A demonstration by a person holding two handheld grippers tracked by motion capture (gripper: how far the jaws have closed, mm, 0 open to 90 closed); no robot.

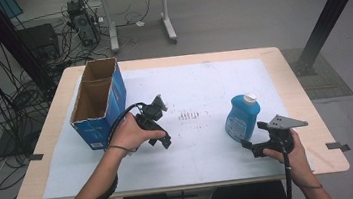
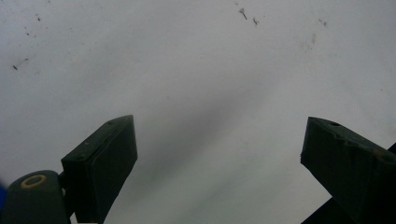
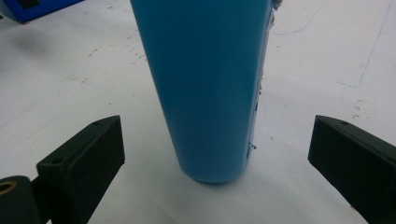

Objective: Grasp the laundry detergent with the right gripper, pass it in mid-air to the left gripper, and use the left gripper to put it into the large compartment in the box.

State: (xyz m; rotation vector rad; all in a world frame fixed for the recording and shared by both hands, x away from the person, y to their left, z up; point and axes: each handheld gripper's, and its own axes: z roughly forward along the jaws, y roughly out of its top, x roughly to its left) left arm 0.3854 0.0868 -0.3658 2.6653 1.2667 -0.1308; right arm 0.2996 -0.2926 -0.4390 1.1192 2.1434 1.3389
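A blue bottle (image 1: 241, 117) with a white cap stands upright on the white sheet at the right. My right gripper (image 1: 247, 148) sits just in front of it, near the table's front edge, jaws spread wide. In the right gripper view the blue bottle (image 3: 208, 88) rises between and a little beyond the two jaws, and neither pad touches it. My left gripper (image 1: 166, 142) is held left of centre beside the blue box and points down at the sheet. Its jaws (image 2: 219, 158) are wide apart over bare white sheet with nothing between them.
An open-topped blue cardboard box (image 1: 98, 102) with two compartments stands at the left of the white sheet (image 1: 198, 84). Small dark marks (image 1: 189, 114) dot the sheet's middle. The wooden table edge (image 1: 312, 114) runs close to the bottle on the right.
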